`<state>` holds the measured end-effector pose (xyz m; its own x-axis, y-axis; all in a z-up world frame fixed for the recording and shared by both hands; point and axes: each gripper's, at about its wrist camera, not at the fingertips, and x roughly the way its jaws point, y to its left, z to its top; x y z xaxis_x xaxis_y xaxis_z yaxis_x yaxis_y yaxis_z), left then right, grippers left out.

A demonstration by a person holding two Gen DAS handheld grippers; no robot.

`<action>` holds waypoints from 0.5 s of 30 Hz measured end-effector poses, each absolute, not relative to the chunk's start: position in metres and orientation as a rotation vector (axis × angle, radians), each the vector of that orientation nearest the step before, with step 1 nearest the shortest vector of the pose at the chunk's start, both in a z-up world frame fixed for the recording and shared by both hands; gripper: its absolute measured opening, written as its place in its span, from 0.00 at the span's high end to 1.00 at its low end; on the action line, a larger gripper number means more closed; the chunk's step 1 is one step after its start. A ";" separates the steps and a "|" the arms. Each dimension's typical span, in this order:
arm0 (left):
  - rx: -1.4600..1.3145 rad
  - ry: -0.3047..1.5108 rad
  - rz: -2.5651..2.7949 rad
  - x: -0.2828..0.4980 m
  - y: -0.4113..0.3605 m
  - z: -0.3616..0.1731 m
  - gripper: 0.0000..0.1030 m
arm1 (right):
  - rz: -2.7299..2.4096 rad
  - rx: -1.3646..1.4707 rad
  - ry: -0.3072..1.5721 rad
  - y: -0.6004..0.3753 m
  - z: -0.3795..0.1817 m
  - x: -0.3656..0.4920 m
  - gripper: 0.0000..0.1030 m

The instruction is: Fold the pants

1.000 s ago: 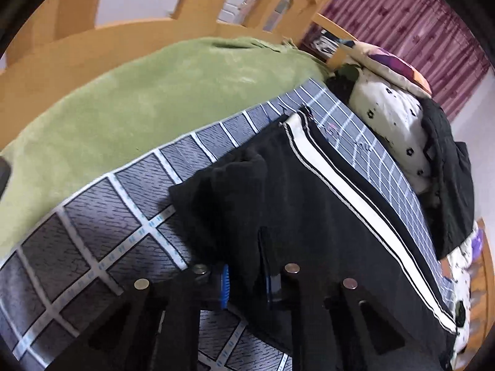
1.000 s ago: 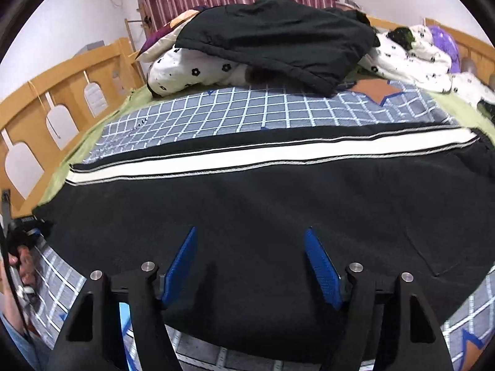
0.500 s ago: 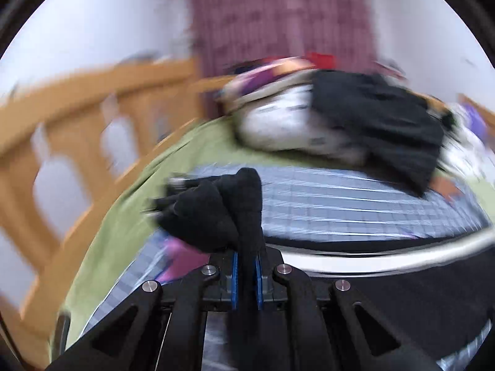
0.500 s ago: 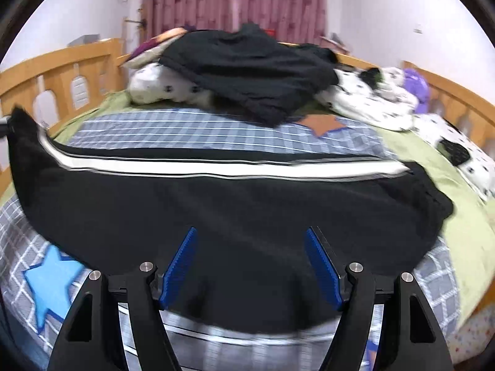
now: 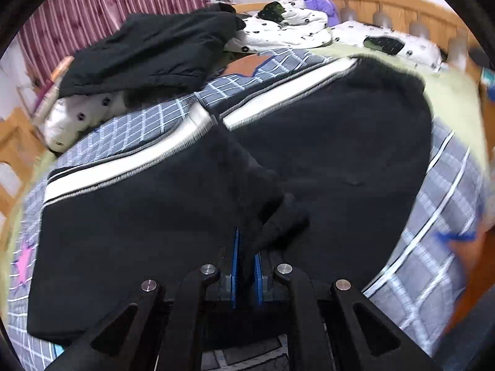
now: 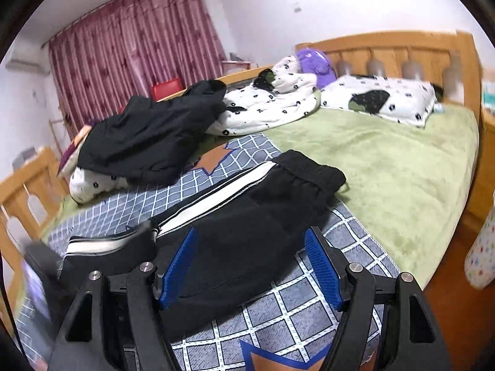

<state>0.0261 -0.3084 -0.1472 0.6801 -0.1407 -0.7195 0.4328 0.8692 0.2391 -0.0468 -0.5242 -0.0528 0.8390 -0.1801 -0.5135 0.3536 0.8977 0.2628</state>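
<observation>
Now the left gripper (image 5: 246, 266) is pressed together on the leg end of the pants (image 5: 324, 154) and holds it above the upper part of the garment; a second ago this same end lay flat on the checked blanket (image 5: 433, 266) near the green sheet, and half a second ago it was lifted in the air, so the leg has been carried across toward the waist; the white stripe (image 5: 123, 167) now shows in two lines that meet at an angle, which tells me the cloth is doubled over itself; the fold is made but, I judge, not yet laid down, because the pinched cloth is bunched in front of the blue pads (image 5: 235, 259).

The right gripper (image 6: 250, 266) is spread wide and holds nothing; it hovers over the near side of the pants, whose waistband (image 6: 309, 173) reaches onto the green sheet (image 6: 386, 160); earlier it looked at the whole long garment, and now the garment appears shorter.

Probably the next step is to lower and release the leg end so that its edge matches the waistband; the risk is a crooked fold, since the stripes do not lie in line; a black jacket (image 6: 148, 142) lies well apart on the pillows.
</observation>
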 end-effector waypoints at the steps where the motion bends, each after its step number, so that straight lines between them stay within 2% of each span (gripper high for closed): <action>1: 0.408 0.740 -0.353 0.019 -0.306 -0.147 0.84 | -0.285 0.362 0.508 -0.525 -0.054 -0.044 0.31; 2: 0.381 0.745 -0.389 0.015 -0.301 -0.144 0.80 | -0.278 0.349 0.526 -0.523 -0.057 -0.041 0.31; 4: 0.315 0.800 -0.483 0.010 -0.280 -0.133 0.66 | -0.260 0.316 0.553 -0.516 -0.062 -0.034 0.31; 9: 0.229 0.815 -0.459 -0.003 -0.207 -0.107 0.63 | -0.148 0.260 0.609 -0.487 -0.072 -0.019 0.31; 11: 0.208 0.812 -0.380 -0.001 -0.167 -0.101 0.53 | -0.060 0.253 0.649 -0.467 -0.076 -0.006 0.31; 12: 0.203 0.802 -0.330 -0.001 -0.149 -0.101 0.40 | -0.029 0.254 0.663 -0.460 -0.078 -0.002 0.31; 15: 0.156 0.748 -0.227 -0.012 -0.089 -0.101 0.38 | 0.069 0.267 0.697 -0.434 -0.081 0.017 0.31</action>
